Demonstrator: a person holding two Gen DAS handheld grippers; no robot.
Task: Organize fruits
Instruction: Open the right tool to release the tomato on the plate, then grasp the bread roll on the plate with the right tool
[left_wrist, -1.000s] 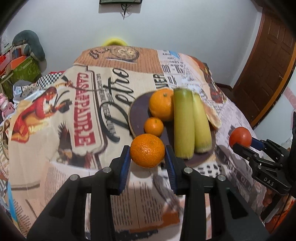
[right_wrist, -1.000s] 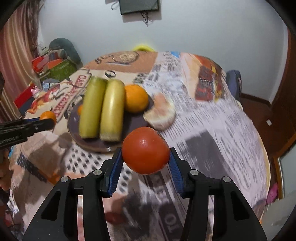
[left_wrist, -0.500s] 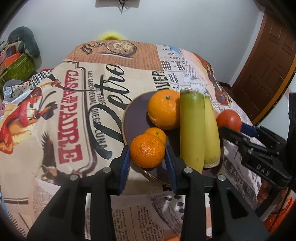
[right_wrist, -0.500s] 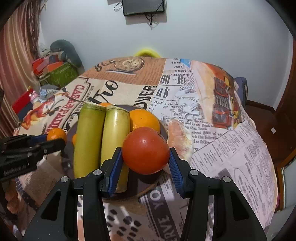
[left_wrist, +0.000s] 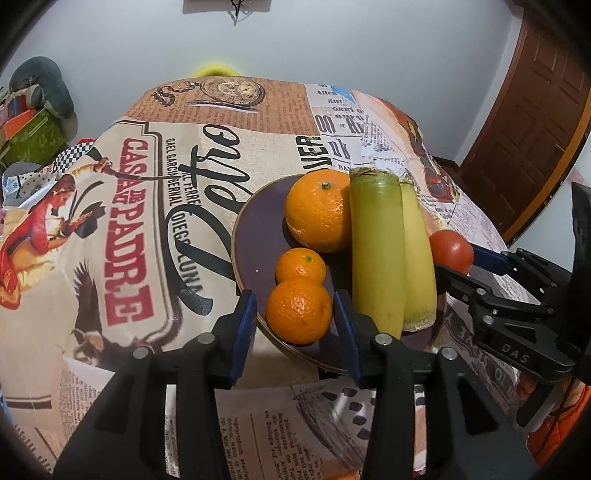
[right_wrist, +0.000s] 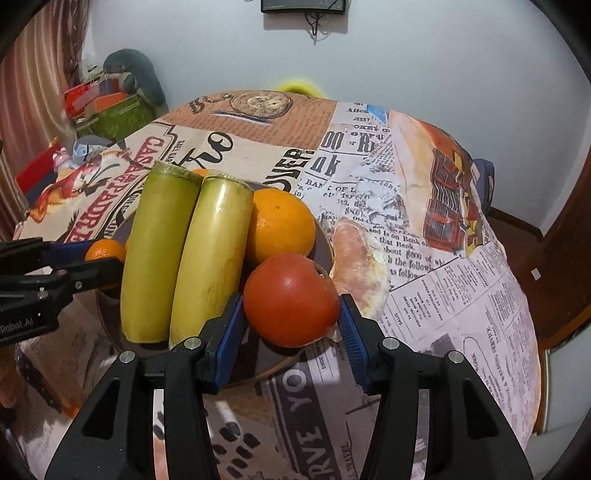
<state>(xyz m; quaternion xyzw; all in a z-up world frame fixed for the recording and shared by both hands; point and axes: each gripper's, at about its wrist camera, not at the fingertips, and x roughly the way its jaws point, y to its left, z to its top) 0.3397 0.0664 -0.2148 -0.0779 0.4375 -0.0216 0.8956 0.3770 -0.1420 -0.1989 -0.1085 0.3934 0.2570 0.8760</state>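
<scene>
The plate (left_wrist: 255, 236) carries two stalks (left_wrist: 375, 251) and an orange (left_wrist: 317, 214). The left gripper (left_wrist: 295, 314), jaws opening, has a mandarin (left_wrist: 299, 310) between clear pads. The right gripper (right_wrist: 291, 314), jaws opening, touches a tomato (right_wrist: 290, 299) at the plate's edge.

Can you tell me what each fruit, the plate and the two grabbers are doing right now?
Left hand-held gripper: jaws opening, mandarin between them.
Mandarin: sitting at the plate's near edge.
Small mandarin: lying on the plate.
Big orange: lying on the plate.
Two green stalks: lying side by side on the plate.
Right hand-held gripper: jaws opening, tomato between them.
Tomato: over the plate's edge.
Plate: flat on the tablecloth.
</scene>
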